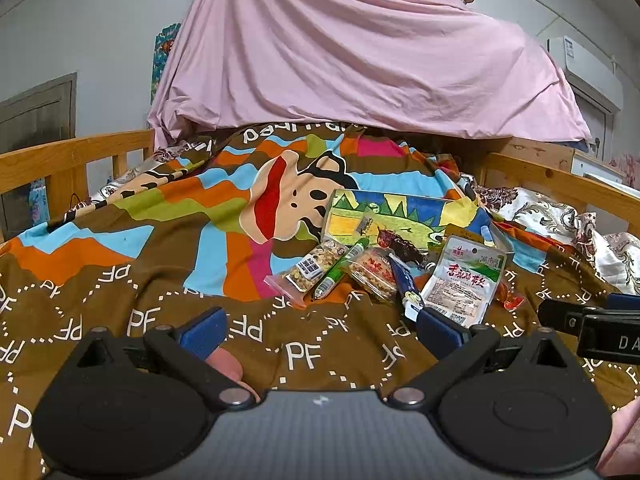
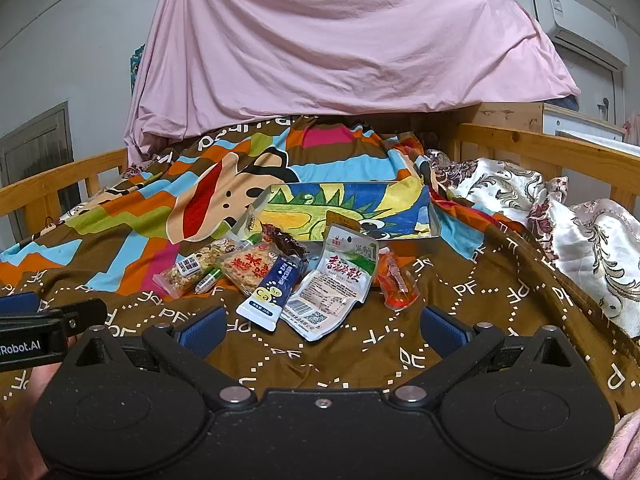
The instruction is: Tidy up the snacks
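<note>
Several snack packets lie in a heap on the patterned quilt [image 2: 320, 360]: a white pouch with red characters [image 2: 334, 288], a blue Ca sachet [image 2: 272, 292], a rice cracker pack [image 2: 250, 266], a clear nut bar [image 2: 188, 270], a green tube [image 2: 212, 278], a dark dried snack [image 2: 286, 242] and a small red packet [image 2: 396, 284]. Behind them sits a shallow colourful box [image 2: 360, 204]. My right gripper [image 2: 322, 330] is open just short of the heap. My left gripper [image 1: 320, 330] is open too, left of the white pouch [image 1: 464, 280] and blue sachet [image 1: 408, 284]; the box [image 1: 404, 212] lies beyond.
Wooden bed rails [image 2: 552, 152] run along both sides. A pink sheet [image 2: 340, 40] drapes over a bulk behind the quilt. A floral white blanket [image 2: 580, 240] is bunched at the right. The other gripper's tip [image 1: 588, 320] shows at the right edge of the left wrist view.
</note>
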Available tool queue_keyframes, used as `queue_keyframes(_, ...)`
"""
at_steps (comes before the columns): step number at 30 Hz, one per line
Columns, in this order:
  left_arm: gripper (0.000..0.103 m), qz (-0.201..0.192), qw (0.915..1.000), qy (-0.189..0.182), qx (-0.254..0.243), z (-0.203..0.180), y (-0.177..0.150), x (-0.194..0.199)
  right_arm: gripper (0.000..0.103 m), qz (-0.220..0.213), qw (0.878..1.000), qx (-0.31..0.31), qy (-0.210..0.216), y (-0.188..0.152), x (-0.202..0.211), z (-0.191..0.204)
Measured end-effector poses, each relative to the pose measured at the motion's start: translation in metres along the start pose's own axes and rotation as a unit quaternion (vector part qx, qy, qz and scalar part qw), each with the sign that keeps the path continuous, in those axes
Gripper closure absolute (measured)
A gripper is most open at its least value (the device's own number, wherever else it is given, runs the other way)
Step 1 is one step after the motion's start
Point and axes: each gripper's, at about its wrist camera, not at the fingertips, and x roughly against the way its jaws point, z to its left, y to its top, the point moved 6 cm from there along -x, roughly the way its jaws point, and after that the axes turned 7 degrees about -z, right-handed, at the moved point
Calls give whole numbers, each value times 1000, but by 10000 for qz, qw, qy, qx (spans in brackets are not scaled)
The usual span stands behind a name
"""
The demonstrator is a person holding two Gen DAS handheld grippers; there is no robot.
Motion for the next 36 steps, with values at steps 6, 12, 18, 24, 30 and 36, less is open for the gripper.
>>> queue_keyframes(6,0,132,9999,-85,38,0,-10,-3,1,-3,10000,-36,18,-2,0,2)
queue_keyframes(12,0,240,9996,-152,-60,-3,-8,-3,0,-30,9997,-245,65,1,2,-4)
queue_keyframes(18,0,342,9990,-226,-157,-11,-6,-4,0,-88,9987,-501,81,6,5,-9)
queue_keyframes(24,0,462,9987,-207,67,-12,1,-7,0,-265,9975,-650,84,11,11,-18)
queue_keyframes(30,0,567,9978,-136,302,-18,17,-18,0,-416,9959,-791,108,18,15,-29)
queue_keyframes(36,0,658,9973,-132,311,-32,30,-35,0,-287,9943,-999,235,22,2,-41)
